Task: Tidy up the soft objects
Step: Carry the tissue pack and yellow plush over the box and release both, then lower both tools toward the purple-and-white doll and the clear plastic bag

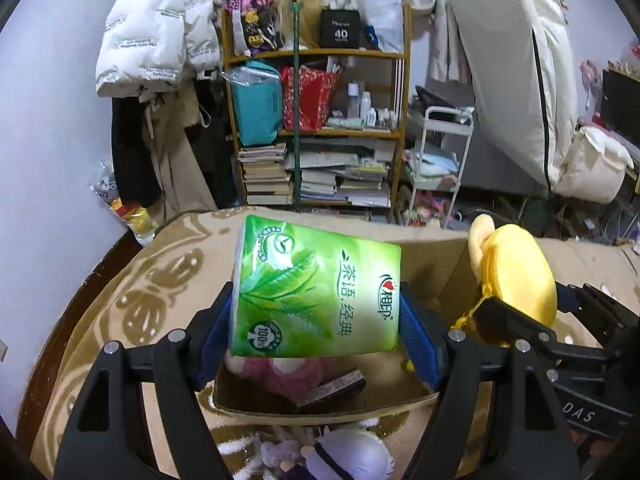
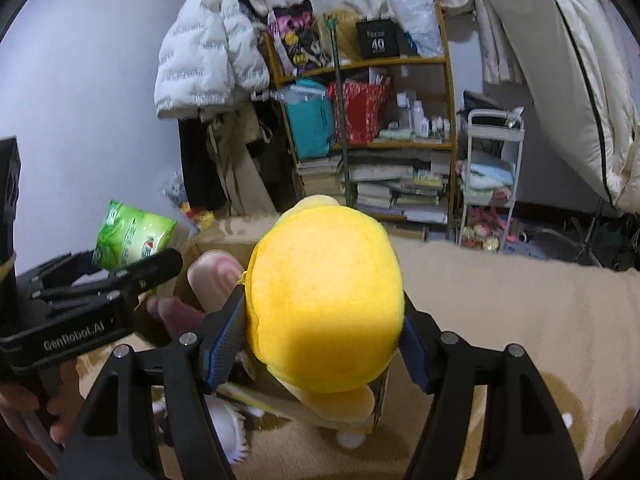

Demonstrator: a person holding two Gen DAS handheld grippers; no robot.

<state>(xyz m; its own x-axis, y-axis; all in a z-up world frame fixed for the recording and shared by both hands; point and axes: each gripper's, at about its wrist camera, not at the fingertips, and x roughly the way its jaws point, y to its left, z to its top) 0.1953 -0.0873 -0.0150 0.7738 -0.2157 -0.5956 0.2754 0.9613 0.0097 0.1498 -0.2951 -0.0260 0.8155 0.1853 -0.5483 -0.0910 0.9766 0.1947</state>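
Tissue pack (image 1: pixel 316 288) hangs pinched between the left gripper (image 1: pixel 316 332) fingers above the open cardboard box (image 1: pixel 432 268); the right gripper (image 2: pixel 324 344) fingers squeeze a yellow plush (image 2: pixel 326 292) beside it. With 2 grippers crowding 1 opening, they could collide, or the slick pack could slip outside.

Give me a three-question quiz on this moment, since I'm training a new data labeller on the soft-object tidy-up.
1. True or false: the left gripper holds a green tissue pack.
2. Multiple choice: the right gripper is shut on A) a red bag, B) a yellow plush toy, C) a white jacket.
3. Fill in: beneath the tissue pack sits an open ___ with a pink plush inside.

Key: 1 true. 2 B. 3 cardboard box.
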